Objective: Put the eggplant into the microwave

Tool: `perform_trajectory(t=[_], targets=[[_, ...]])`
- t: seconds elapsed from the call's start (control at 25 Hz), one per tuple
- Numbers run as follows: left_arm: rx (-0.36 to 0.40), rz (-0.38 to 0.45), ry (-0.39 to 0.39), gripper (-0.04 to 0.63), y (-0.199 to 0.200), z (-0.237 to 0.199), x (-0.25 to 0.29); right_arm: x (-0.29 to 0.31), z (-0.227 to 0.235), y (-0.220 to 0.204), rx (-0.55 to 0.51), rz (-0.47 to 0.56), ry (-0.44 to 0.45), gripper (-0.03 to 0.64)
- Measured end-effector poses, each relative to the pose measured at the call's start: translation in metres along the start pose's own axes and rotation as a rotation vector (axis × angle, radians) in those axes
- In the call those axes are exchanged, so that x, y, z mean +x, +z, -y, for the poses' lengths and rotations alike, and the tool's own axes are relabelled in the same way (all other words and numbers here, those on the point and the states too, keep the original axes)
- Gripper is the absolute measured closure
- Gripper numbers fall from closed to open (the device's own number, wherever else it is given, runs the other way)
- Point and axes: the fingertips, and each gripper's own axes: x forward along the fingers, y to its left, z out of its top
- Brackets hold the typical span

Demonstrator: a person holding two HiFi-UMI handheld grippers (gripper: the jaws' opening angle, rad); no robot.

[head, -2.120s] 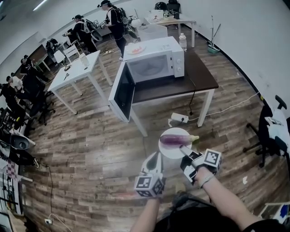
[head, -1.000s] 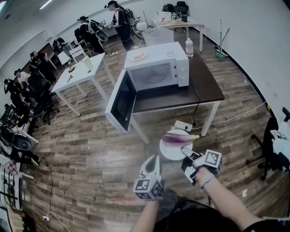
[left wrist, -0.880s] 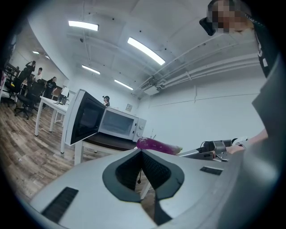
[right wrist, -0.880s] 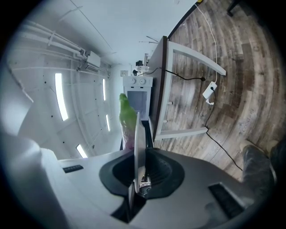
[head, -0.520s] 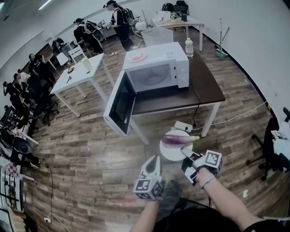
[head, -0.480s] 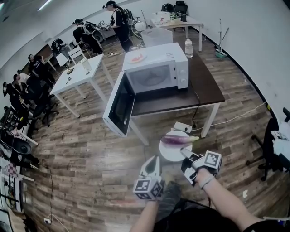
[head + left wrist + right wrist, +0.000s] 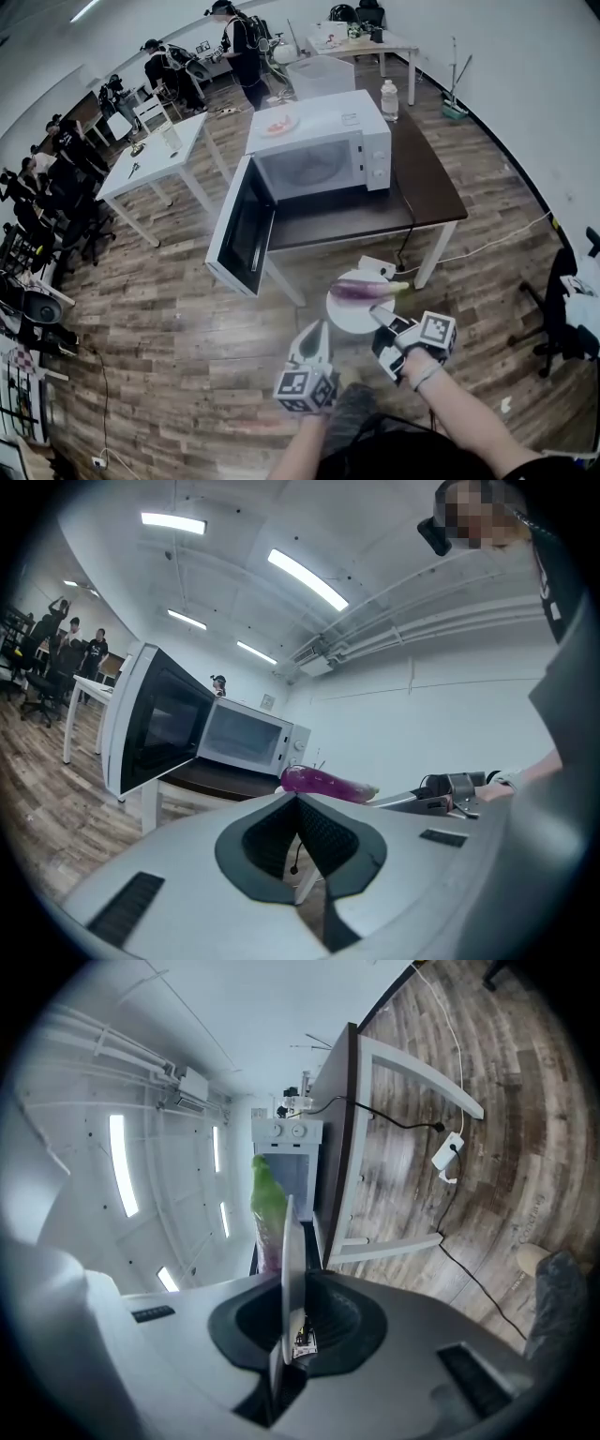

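- Your right gripper (image 7: 379, 317): jaws narrow, pinching near rim of white plate (image 7: 349, 309).
- Eggplant (image 7: 367, 289) lies loose across plate, in air, well short of microwave (image 7: 323, 150).
- Your left gripper (image 7: 321, 328): jaws together, nothing between.
- Risk 1: single-edge pinch. Plate may pivot or slip in pads if you tilt wrist.
- Risk 2: eggplant is round and unrestrained, so it likely rolls off far rim on any jolt.
- Risk 3: open door (image 7: 239, 230) juts out. Plate could clip it or table (image 7: 427, 183) edge on entry.
- Hold plate level. Left is free to steady.
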Motion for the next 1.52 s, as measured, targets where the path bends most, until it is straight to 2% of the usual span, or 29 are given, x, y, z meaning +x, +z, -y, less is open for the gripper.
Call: perform_trajectory(t=[0.68, 1.04, 1.52], targets=[[-0.01, 0.0, -0.015, 0.598, 0.035, -0.048, 0.078, 0.076, -0.008, 0.047, 0.006, 0.012, -0.015, 0.591], [0.01, -0.012, -0.054, 0.598, 0.046, -0.072, 0.119, 0.121, -0.017, 0.071, -0.001, 0.033, 0.018, 0.591], [0.007, -0.021, -0.085, 0.598, 0.052, -0.096, 0.146, 0.148, -0.01, 0.084, -0.002, 0.025, -0.015, 0.591]])
